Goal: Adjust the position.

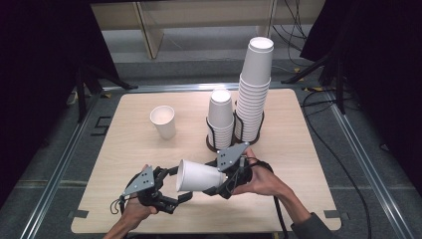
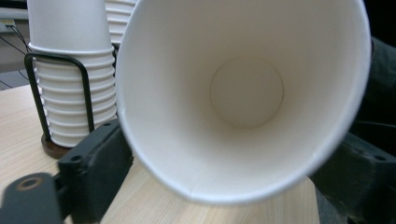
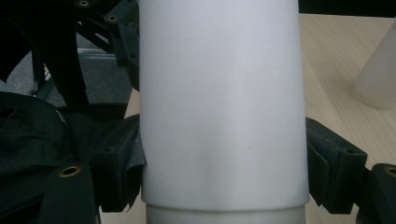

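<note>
Your left gripper (image 1: 171,191) sits at seven o'clock on the pale wood-grain table (image 1: 298,149), jaws spread either side of the rolled rim without pressing it. The smooth white paper cup (image 1: 197,175) lies on its side at six o'clock, tapered, mouth facing left. Your right gripper (image 1: 219,185) pinches its narrow end. At twelve o'clock, two ribbed cup stacks (image 1: 254,94) stand in black wire holders; a lone cup (image 1: 163,121) stands at eleven.
</note>
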Action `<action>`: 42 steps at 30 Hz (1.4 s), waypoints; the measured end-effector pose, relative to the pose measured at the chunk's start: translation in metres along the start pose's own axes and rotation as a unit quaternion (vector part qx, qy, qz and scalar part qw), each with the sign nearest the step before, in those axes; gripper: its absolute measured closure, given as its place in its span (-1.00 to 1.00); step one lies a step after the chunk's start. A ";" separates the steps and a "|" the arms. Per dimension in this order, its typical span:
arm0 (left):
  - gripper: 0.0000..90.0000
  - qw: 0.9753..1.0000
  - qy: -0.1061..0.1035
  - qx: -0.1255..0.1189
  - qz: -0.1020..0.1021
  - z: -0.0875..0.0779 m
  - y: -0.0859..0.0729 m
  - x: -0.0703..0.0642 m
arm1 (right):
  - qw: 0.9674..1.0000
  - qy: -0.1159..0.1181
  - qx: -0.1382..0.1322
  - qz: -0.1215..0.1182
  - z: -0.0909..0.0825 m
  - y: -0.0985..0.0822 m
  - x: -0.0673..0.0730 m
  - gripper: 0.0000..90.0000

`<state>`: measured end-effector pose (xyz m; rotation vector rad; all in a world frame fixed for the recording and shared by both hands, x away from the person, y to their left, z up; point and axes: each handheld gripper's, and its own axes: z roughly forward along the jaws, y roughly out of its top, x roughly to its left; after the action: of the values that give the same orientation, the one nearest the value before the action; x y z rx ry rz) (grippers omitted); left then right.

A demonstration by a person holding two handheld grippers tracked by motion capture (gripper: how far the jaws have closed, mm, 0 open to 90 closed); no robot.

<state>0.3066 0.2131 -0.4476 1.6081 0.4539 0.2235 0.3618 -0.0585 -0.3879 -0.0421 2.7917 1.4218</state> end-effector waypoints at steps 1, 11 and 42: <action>-0.87 1.000 -0.001 -0.005 -0.005 0.000 0.001 -0.001 | 1.000 0.003 -0.001 -0.001 0.002 0.000 0.000 -0.45; -0.92 0.999 -0.007 -0.036 -0.010 -0.001 0.006 -0.006 | 0.999 0.033 -0.025 0.000 0.015 -0.002 0.003 -0.45; -0.71 0.999 0.043 0.026 -0.008 0.001 0.009 -0.006 | 0.990 -0.092 0.101 -0.031 0.040 0.004 0.021 -0.51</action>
<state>0.3029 0.2090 -0.4381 1.6504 0.5425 0.2719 0.3407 -0.0238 -0.4087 0.0033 2.7395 1.0634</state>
